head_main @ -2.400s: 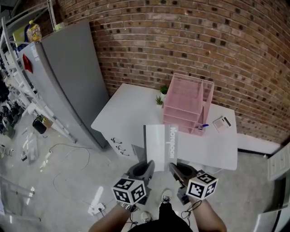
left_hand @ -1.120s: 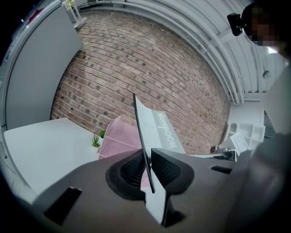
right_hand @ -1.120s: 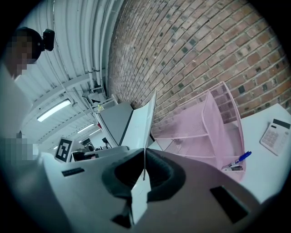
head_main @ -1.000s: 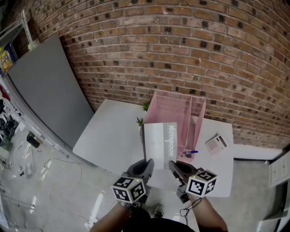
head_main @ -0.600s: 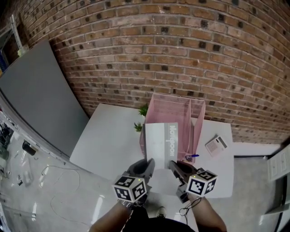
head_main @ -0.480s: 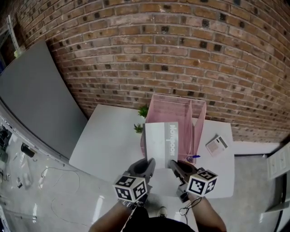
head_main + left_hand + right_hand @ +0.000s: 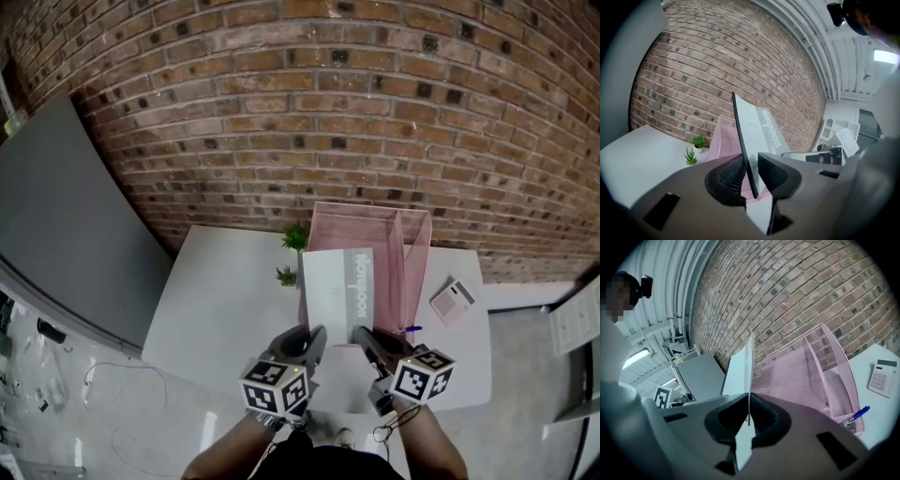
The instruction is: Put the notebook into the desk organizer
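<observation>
Now: the carry step. Left tongs (image 7: 314, 339) and right tongs (image 7: 364, 339) each clamp the near edge of the notebook (image 7: 339, 286), which juts out ahead of them. The pink desk organizer (image 7: 419, 246) stands just beyond, on the white surface (image 7: 220, 291). The notebook is not yet in. The next move likely calls for lining its far edge up with a slot.
</observation>
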{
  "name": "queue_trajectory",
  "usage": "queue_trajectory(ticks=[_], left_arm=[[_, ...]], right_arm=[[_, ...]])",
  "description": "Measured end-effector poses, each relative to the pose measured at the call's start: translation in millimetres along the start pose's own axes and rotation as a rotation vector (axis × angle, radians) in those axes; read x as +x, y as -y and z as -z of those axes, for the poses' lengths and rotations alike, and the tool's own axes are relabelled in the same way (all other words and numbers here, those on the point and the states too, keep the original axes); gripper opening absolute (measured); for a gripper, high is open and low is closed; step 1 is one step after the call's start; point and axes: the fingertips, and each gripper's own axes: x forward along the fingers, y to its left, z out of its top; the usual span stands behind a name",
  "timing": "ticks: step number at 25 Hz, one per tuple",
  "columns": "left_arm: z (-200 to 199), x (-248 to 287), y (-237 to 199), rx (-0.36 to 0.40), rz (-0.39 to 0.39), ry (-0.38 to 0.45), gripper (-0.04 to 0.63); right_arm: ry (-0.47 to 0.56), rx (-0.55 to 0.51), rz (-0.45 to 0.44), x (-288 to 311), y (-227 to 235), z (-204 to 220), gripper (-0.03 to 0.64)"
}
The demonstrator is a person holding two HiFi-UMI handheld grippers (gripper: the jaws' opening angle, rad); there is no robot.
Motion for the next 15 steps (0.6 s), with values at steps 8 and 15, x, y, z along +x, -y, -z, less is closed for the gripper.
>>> queue_trajectory(ticks=[8, 15], left_arm=[[-2.0, 0.9, -18.3, 0.020, 0.009, -0.030, 0.077], [-4.1, -1.9, -26.2, 0.024, 0.017, -0.021, 0.077]], right_arm=[[0.048, 0.041, 0.054, 14.5, 7.7, -8.4, 0.012], [0.051, 0.034, 0.125, 16.8, 17.3, -11.0, 0.012]])
